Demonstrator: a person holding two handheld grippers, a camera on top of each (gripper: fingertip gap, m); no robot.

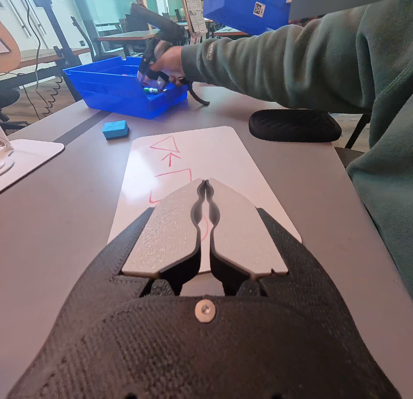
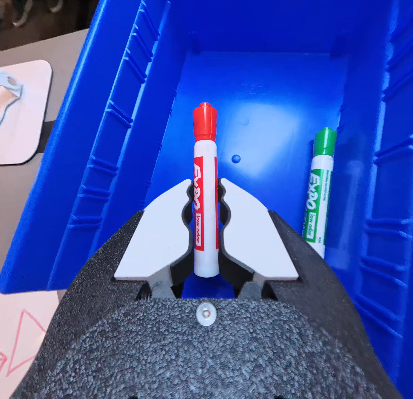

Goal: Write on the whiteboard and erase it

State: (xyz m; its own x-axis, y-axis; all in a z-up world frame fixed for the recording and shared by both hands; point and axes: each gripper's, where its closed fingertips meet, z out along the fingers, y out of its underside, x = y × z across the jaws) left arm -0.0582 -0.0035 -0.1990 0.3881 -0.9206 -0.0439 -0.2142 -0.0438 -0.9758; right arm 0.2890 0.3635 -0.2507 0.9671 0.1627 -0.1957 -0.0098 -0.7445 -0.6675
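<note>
A white whiteboard [image 1: 223, 164] lies on the grey table with red drawings on it: a triangle [image 1: 166, 145], an arrow and a square. My left gripper [image 1: 205, 182] is shut and empty, just above the board's near half. A blue eraser [image 1: 115, 129] lies on the table beyond the board's far left corner. My right gripper [image 2: 205, 182] reaches into a blue bin [image 2: 268, 75] and is shut on a capped red marker [image 2: 205, 155], cap pointing away. A green marker [image 2: 319, 187] lies along the bin's right wall. The right gripper also shows in the left wrist view [image 1: 154, 59], over the bin [image 1: 116, 93].
A person's green sleeve [image 1: 290, 63] crosses above the table's far right. A black chair armrest [image 1: 295, 125] sits by the board's far right corner. A white pad [image 1: 29, 155] with a clear stand lies at the left. A second blue bin [image 1: 243, 5] is behind.
</note>
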